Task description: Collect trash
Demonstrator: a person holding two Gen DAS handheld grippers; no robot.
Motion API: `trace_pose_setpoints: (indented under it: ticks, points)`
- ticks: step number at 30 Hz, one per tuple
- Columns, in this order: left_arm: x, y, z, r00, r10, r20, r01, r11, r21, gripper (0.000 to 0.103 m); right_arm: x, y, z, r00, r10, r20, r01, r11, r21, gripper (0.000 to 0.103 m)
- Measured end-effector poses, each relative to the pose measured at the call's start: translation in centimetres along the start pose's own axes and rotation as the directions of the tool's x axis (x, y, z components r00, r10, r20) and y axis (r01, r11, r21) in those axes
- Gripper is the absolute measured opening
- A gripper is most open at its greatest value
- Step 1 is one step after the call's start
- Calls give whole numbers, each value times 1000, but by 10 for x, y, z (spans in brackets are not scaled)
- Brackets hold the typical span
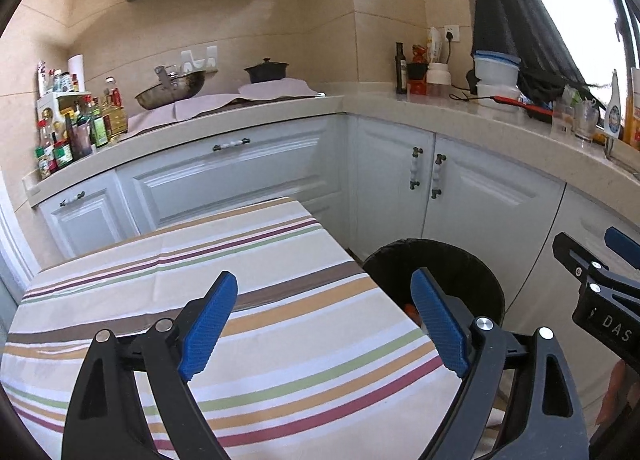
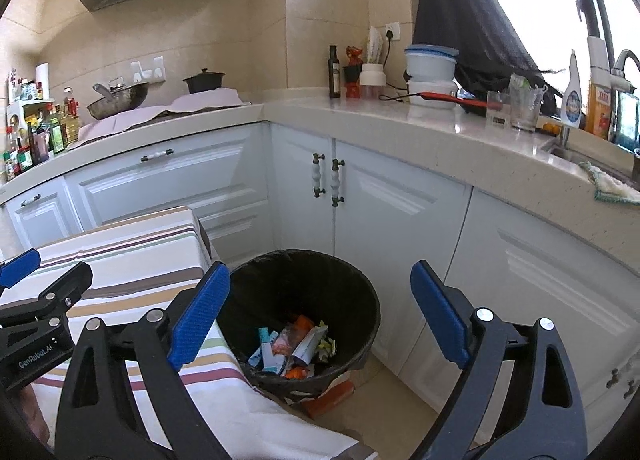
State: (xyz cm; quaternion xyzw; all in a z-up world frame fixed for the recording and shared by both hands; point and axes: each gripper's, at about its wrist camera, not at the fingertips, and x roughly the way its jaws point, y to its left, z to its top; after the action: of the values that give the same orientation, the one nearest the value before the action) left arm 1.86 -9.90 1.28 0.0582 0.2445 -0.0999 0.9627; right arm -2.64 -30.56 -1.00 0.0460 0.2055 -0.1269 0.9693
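A black-lined trash bin (image 2: pixel 360 300) stands on the floor between the striped table and the white cabinets; it also shows in the left wrist view (image 1: pixel 480 272). Several wrappers and packets (image 2: pixel 296 344) lie at its bottom. My right gripper (image 2: pixel 320 316) is open and empty above the bin. My left gripper (image 1: pixel 324 324) is open and empty over the table's right edge. The right gripper's side shows at the right edge of the left wrist view (image 1: pixel 600 280), and the left gripper's side at the left edge of the right wrist view (image 2: pixel 36 300).
The table wears a striped cloth (image 1: pixel 200 280). White cabinets (image 2: pixel 400 212) run in an L under a beige counter (image 2: pixel 400 116) with bottles, containers and glasses. A wok (image 1: pixel 172 90) and pot sit on the stove. A sink (image 2: pixel 580 156) is at the right.
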Motion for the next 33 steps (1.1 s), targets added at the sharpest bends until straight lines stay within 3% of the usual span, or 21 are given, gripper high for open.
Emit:
trace_pose_setpoints:
  ticks: [33]
  points:
    - [-18,14,-4,1000,10,18,-9,999,-40,86,-23,9,3,999,12,43,-12,1000,-19,90]
